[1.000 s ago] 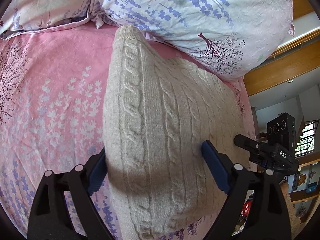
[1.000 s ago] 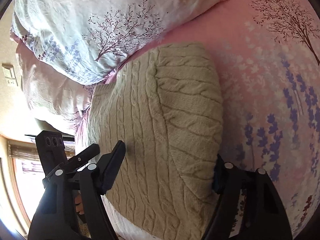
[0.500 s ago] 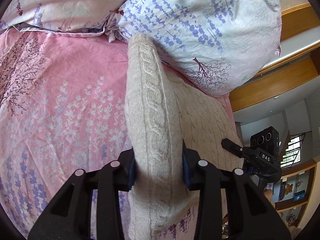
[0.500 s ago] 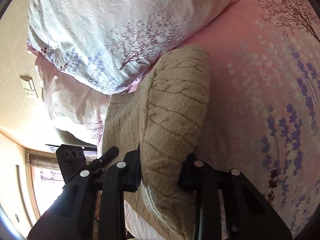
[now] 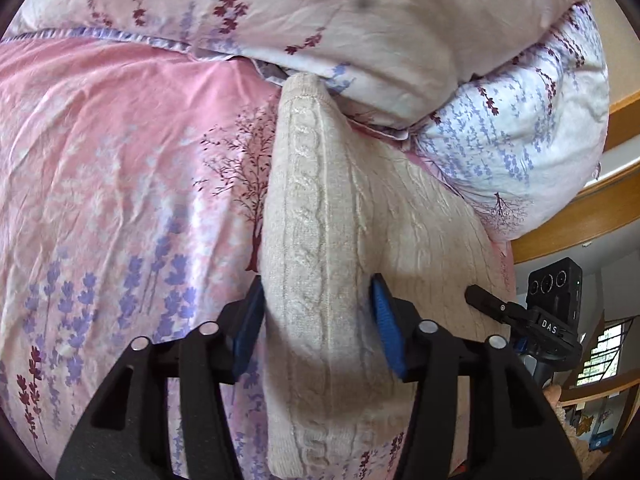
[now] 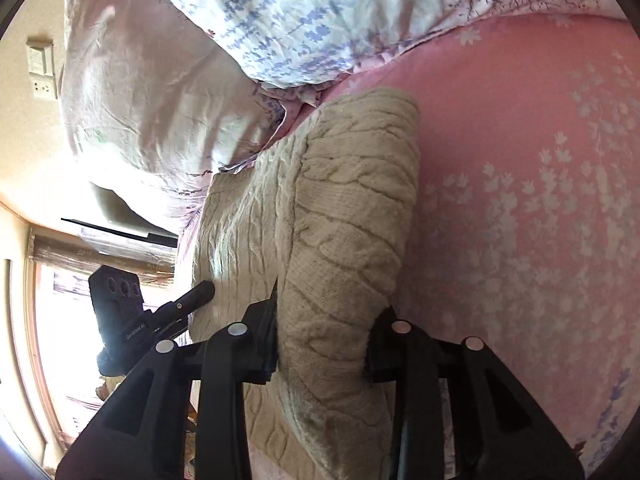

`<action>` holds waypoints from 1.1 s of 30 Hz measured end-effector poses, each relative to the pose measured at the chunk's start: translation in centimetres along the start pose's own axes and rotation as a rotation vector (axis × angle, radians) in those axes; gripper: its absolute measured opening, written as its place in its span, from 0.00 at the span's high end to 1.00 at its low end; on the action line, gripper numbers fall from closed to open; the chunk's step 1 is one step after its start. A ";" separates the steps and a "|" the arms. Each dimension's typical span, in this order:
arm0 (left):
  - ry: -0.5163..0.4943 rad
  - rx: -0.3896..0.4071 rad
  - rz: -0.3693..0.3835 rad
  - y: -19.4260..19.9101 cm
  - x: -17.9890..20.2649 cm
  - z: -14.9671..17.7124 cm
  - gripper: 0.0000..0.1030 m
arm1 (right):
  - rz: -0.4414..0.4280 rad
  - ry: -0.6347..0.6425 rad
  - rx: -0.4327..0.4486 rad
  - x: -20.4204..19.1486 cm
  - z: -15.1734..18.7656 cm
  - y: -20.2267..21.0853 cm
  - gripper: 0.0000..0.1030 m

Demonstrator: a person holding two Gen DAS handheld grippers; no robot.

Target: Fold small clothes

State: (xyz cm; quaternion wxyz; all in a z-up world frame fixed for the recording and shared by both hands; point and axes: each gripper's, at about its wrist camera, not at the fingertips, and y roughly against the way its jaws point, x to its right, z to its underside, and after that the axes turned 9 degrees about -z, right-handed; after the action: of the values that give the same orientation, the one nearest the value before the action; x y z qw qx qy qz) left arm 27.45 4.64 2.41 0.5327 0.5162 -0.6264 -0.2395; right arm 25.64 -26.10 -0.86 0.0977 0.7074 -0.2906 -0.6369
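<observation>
The sweater [image 5: 316,240] lies on the bed [image 5: 120,160] by the pillows [image 5: 400,20]. Left gripper [image 5: 318,324] and right gripper [image 6: 326,336] each pinch a bunched fold. It looks soft, thick, light; gripping folded edges suits it.

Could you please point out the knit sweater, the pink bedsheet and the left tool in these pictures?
knit sweater [image 5: 316,216]: left wrist view, on the raised cable-knit fold.
pink bedsheet [image 6: 520,168]: right wrist view, on bare sheet beside the sweater.
left tool [image 5: 318,320]: left wrist view, midway between its blue fingertips, which clamp the fold.
</observation>
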 end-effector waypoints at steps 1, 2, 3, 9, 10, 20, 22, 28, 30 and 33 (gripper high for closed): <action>-0.005 0.009 -0.008 0.3 0.0 0.2 0.43 | 0.013 -0.007 0.001 0.1 0.0 0.4 0.57; -0.022 0.026 -0.028 0.6 0.3 0.3 0.42 | 0.021 -0.015 0.010 0.4 -0.1 1.3 0.55; -0.047 0.052 -0.055 1.2 0.6 0.3 0.42 | 0.016 -0.026 0.029 0.7 -0.1 2.0 0.54; -0.201 0.232 -0.128 4.8 3.8 0.9 0.37 | -0.004 -0.078 0.156 1.6 -1.5 4.2 0.52; -0.231 0.246 -0.119 5.1 4.6 1.1 0.36 | 0.001 -0.065 0.160 1.6 -1.6 4.2 0.62; -0.366 0.151 -0.090 1.5 8.7 2.9 0.32 | 0.205 0.080 0.261 0.2 -2.2 5.4 0.92; -0.385 0.150 -0.106 0.9 8.9 3.2 0.32 | 0.239 0.056 0.238 1.7 -1.9 4.8 0.92; -0.446 0.175 -0.176 -0.8 8.9 4.2 0.31 | 0.309 0.070 0.205 1.8 -2.2 3.9 0.90; -0.463 0.187 -0.193 -0.7 9.0 4.5 0.30 | 0.319 0.095 0.207 0.6 -2.1 4.4 0.82; -0.449 0.232 -0.181 0.9 8.7 4.9 0.30 | 0.315 0.184 0.274 -1.7 -0.3 6.8 0.57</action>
State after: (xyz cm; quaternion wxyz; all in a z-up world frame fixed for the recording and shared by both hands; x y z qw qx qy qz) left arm 23.53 -4.12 5.30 0.2943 0.5615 -0.7035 -0.3212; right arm 23.91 -30.76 4.10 0.1249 0.7151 -0.4712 -0.5011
